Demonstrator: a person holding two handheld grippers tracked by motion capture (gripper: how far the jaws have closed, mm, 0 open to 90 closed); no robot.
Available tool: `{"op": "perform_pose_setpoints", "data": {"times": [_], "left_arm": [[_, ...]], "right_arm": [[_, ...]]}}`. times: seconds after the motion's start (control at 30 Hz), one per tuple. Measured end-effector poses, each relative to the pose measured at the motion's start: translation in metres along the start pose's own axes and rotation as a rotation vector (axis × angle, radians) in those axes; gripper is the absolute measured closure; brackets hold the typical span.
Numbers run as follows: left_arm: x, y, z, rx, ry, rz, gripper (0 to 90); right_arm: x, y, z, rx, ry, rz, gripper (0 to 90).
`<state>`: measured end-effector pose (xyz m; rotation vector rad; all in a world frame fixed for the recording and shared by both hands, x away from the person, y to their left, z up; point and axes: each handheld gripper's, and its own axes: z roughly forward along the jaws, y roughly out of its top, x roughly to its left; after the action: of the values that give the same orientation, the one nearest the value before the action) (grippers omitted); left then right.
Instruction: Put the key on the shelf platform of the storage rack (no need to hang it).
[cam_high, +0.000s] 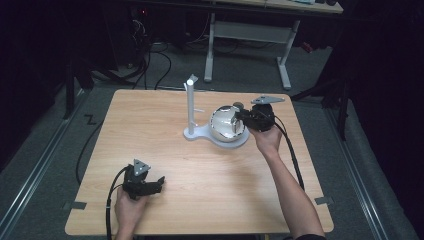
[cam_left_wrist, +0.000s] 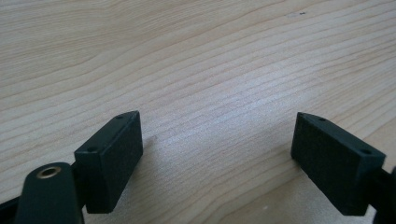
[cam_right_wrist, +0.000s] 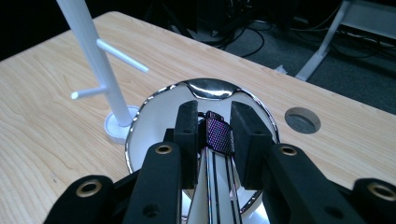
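Right gripper (cam_high: 239, 118) clamped on a shiny metal ladle (cam_high: 226, 125), jaws pinching its handle. Ladle bowl sitting on the round end of a white stand base (cam_high: 240, 142), right of centre on the wooden table (cam_high: 165, 150) and toward the far edge. Long axis running from the bowl toward the holding hand at the right, so handle aimed right and slightly far, bowl end aimed left toward the white post (cam_high: 191, 107). Bowl's open face turned toward the gripper.

From the right gripper view: handle (cam_right_wrist: 217, 135) seen close up, a dark perforated-looking patch at its tip between the two black pads, the polished bowl (cam_right_wrist: 154, 116) mirror-bright beyond, the post (cam_right_wrist: 95, 60) with two thin pegs just left of the bowl, and a round cable hole (cam_right_wrist: 302, 120) in the tabletop to the right. From the high view: post and bowl base joined as one white piece, and a metal-legged desk (cam_high: 250, 30) beyond the table.

Left gripper (cam_high: 152, 184) held at the near left, well apart from the ladle. In the left gripper view: jaws wide apart, bare wood grain (cam_left_wrist: 201, 70) between them.
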<state>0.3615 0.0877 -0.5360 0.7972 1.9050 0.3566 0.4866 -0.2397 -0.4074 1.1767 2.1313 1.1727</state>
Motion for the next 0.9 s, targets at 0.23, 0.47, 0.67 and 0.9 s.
{"op": "perform_pose_setpoints", "data": {"times": [0.23, 0.47, 0.67, 0.9], "left_arm": [[0.0, 0.0, 0.0, -0.001, 0.0, -0.001, 16.9], [0.0, 0.0, 0.0, 0.0, 0.0, 0.0, 16.9], [0.0, 0.0, 0.0, 0.0, 0.0, -0.001, 16.9], [0.0, 0.0, 0.0, -0.002, 0.004, -0.006, 17.0]], "right_arm": [[-0.005, -0.005, 0.011, 0.042, 0.0, 0.008, 73.9], [-0.006, -0.008, 0.022, 0.061, 0.014, 0.029, 73.9], [-0.003, -0.006, 0.03, 0.08, 0.027, 0.022, 73.8], [0.003, 0.0, 0.04, 0.114, 0.027, 0.0, 73.8]]}}
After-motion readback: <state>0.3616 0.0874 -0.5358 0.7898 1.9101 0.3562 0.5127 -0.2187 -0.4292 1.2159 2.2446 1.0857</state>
